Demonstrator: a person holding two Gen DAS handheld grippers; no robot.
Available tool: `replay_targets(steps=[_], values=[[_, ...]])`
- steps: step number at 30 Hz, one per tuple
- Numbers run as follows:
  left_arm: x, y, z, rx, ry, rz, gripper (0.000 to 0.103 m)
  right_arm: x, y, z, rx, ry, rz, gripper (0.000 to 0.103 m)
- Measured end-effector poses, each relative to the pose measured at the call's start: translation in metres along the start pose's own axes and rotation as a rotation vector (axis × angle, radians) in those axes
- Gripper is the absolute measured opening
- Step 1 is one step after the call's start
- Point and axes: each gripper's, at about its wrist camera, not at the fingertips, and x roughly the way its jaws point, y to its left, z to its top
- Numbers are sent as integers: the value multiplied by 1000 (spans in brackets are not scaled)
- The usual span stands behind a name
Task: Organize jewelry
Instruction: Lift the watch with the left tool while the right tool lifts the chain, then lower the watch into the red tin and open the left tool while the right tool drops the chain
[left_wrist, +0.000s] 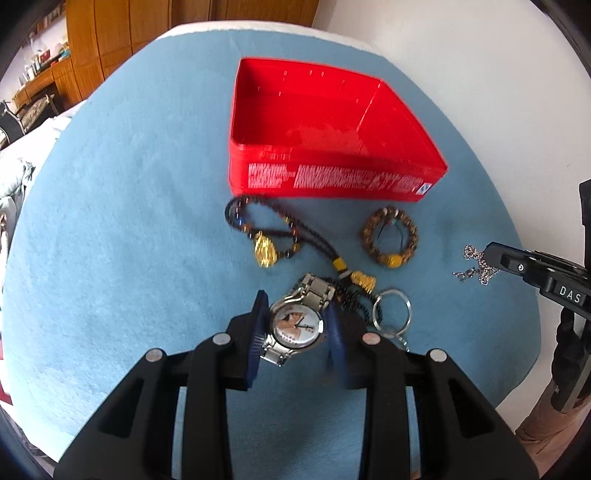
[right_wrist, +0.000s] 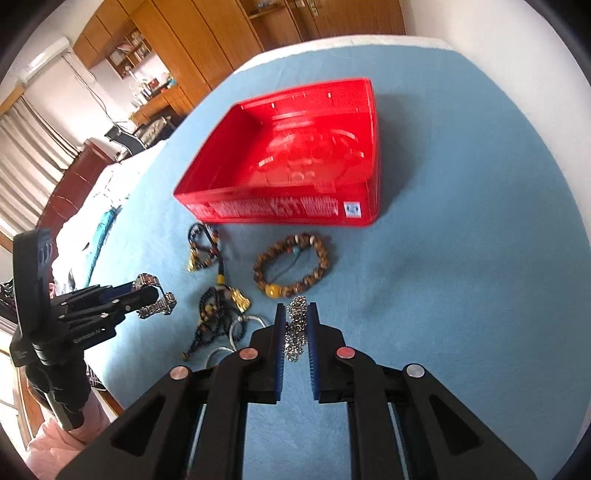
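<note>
My left gripper (left_wrist: 295, 310) is shut on a silver wristwatch (left_wrist: 295, 326) with a white dial, held just above the blue cloth; it also shows in the right wrist view (right_wrist: 155, 299). My right gripper (right_wrist: 297, 314) is shut on a silver chain (right_wrist: 295, 332), which also shows in the left wrist view (left_wrist: 476, 267). An open red box (left_wrist: 325, 125) stands behind them, empty. On the cloth in front of it lie a brown bead bracelet (left_wrist: 390, 236), a dark bead bracelet with a gold charm (left_wrist: 264, 236), a dark cord necklace (left_wrist: 347, 284) and a silver ring (left_wrist: 392, 314).
The blue cloth (left_wrist: 129, 221) covers a white table whose far and right edges show. Wooden cabinets (right_wrist: 207, 33) and a chair (right_wrist: 125, 140) stand beyond the table on the left.
</note>
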Motion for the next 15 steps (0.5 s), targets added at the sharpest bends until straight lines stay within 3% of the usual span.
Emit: replay_targets(steps=[9, 15], values=[[-30, -13, 50, 22, -107, -19, 30, -27, 13, 52, -15, -89, 18, 11], [-21, -20, 99, 12, -129, -26, 30, -17, 18, 96, -17, -106, 31, 10]])
